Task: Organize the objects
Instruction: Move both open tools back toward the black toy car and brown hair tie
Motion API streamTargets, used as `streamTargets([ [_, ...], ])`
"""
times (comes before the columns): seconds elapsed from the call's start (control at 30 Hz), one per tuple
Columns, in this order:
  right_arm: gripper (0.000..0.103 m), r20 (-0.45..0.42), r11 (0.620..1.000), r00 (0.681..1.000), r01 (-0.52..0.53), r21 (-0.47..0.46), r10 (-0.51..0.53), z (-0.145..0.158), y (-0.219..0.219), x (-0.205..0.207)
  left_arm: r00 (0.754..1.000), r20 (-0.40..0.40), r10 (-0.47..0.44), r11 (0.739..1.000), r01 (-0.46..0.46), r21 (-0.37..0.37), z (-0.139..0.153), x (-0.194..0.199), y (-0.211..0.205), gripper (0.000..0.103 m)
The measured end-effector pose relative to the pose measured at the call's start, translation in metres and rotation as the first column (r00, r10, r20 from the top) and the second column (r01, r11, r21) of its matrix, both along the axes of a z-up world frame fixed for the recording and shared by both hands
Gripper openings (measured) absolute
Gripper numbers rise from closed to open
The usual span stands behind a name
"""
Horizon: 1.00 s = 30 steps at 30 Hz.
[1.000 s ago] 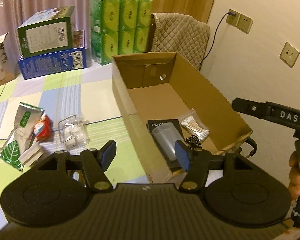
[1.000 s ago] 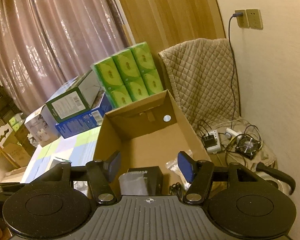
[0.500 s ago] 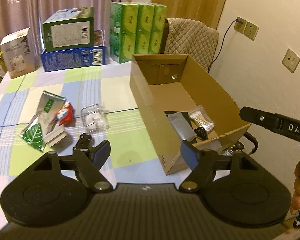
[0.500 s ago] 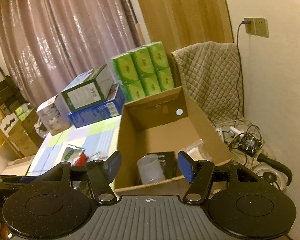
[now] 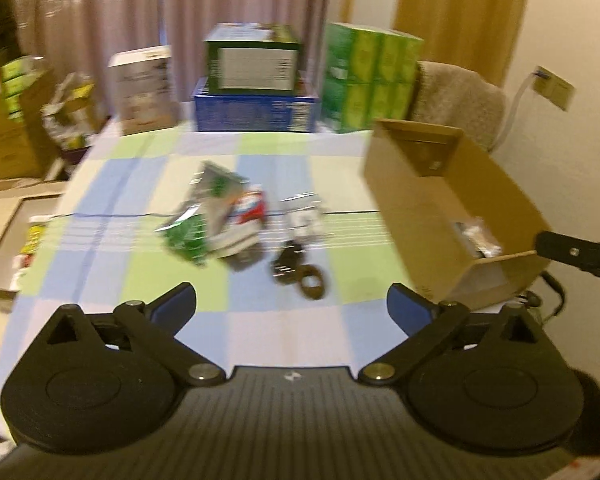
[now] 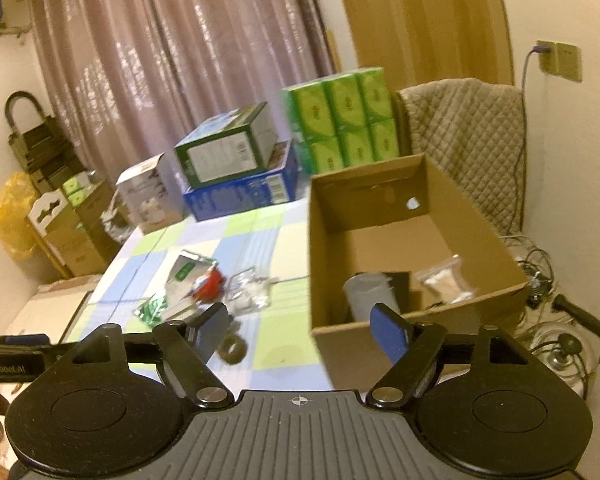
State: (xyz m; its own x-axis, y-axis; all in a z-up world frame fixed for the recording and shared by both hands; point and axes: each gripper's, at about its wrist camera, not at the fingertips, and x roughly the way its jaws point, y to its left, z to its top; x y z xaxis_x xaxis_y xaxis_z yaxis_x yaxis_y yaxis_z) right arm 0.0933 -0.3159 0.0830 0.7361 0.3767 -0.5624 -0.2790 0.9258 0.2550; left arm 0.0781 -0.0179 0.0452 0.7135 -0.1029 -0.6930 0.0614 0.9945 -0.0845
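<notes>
On the left gripper (image 6: 4, 360), "GenRobot.AI" lettering; both grippers spread, empty.

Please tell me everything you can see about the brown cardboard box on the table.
The cardboard box is plain brown corrugated card, open at the top, with a small round hole in its far wall. It stands upright at the right edge of the checked tablecloth. Inside lie a translucent cup, a black item and a clear bag. Neither gripper touches it.
</notes>
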Motion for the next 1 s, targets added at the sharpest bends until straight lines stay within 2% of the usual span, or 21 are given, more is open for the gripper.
streamTargets([
  [0.2,0.076,-0.012,0.999,0.998,-0.054,-0.002,0.054,-0.01,0.023,-0.008,0.996,-0.01,0.087,0.996,-0.087,0.02,-0.009,-0.015,0.041,0.102],
  [0.4,0.076,-0.021,0.996,0.996,-0.091,-0.013,0.091,-0.019,0.04,-0.011,0.993,-0.025,0.119,0.993,-0.119,0.014,-0.015,-0.019,0.057,0.102],
  [1.0,0.076,-0.069,0.986,0.986,-0.155,-0.057,0.151,-0.053,0.076,0.001,0.993,-0.082,0.09,0.996,-0.091,-0.011,-0.041,0.008,0.058,0.102],
])
